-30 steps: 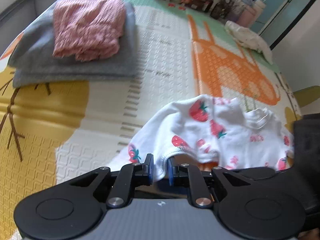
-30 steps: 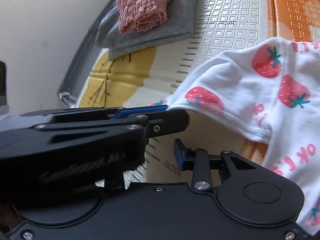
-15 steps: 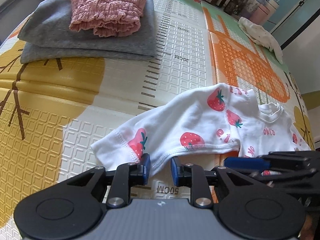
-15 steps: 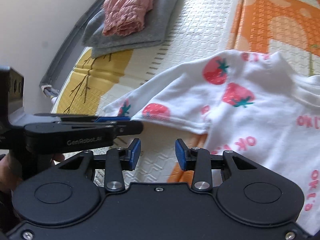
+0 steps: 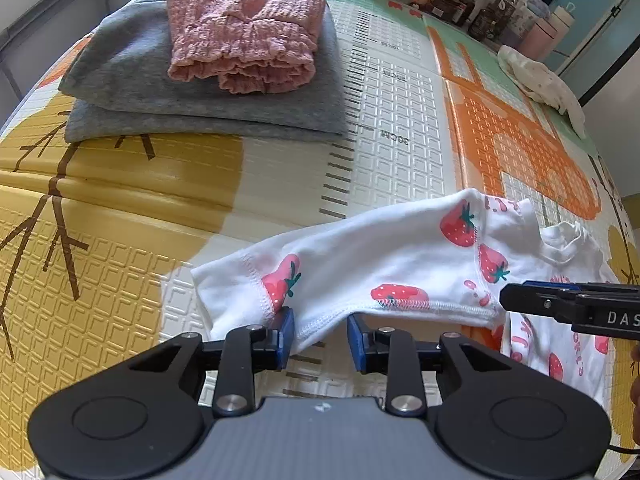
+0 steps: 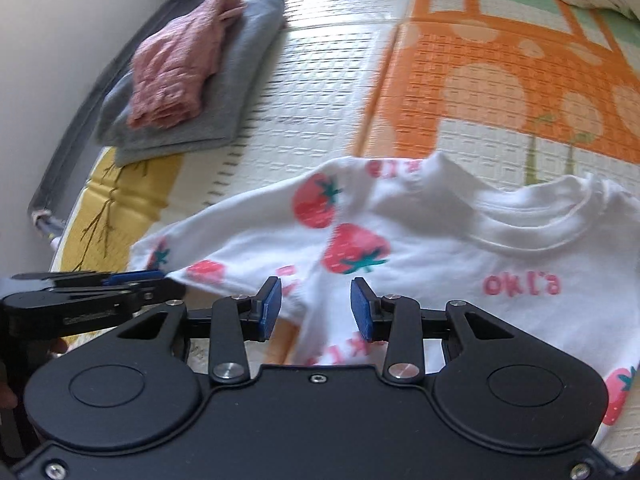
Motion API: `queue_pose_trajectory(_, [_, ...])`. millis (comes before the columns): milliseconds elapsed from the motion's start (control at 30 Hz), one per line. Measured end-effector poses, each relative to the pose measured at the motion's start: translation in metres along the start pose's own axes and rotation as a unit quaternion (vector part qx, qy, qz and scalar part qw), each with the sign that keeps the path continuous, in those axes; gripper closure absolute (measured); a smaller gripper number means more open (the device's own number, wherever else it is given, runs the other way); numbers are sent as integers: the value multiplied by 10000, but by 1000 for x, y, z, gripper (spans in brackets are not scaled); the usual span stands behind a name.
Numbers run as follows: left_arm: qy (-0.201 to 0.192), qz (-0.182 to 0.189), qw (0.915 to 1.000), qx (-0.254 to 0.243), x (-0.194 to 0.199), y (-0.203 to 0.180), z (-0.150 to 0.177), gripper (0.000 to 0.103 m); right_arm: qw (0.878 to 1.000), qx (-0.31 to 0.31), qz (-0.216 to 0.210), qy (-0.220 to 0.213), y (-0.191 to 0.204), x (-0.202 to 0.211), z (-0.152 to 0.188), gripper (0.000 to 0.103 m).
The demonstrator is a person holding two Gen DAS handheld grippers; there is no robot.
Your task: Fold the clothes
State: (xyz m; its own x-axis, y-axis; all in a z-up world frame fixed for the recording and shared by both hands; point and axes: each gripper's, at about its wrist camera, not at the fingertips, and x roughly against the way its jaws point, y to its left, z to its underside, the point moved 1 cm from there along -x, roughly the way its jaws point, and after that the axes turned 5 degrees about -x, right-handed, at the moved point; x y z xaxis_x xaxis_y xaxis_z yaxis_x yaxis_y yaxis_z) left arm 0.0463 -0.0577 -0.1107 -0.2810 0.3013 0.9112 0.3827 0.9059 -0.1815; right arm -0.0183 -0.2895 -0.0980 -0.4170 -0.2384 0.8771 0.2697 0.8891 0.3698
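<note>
left gripper (image 5: 320, 336) opening (sleeve hem between), strawberry shirt (image 5: 400, 272) on mat (image 5: 120, 280)

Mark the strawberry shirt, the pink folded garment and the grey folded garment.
strawberry shirt (image 6: 460, 240): right wrist view, chest below the collar.
pink folded garment (image 5: 244, 28): left wrist view, middle of its top face.
grey folded garment (image 5: 132, 68): left wrist view, bare top left of the pink one.

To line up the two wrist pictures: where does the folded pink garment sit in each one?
Left wrist view: the folded pink garment is at top centre, lying on the grey folded garment.
Right wrist view: it is at upper left, on the same grey garment.
Shared landmark: the white strawberry shirt, spread on the mat nearer the camera in both.
</note>
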Motion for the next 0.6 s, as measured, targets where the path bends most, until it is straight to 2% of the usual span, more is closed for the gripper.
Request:
queue_pose_trajectory(133, [-9,39,10000,57,4,5,0,68,9996,18,236,162,-9,-9,1,67])
queue_pose_trajectory(300, [-253,135,9996,61,22,8,1,50,9992,198,311,130,-8,-11,4,67])
queue_pose_trajectory(367, [-422,111,9990,61,32,9,0,47,9990,232,351,136,-6,-11,4,67])
queue_pose_trajectory(433, [-607,67,9981,98,41,13,-2,46,9990,223,360,145,-5,-10,4,67])
queue_pose_trajectory(600, [-664,9,9969,430,39,31,-12,45,9994,195,244,-149,0,1,-11,67])
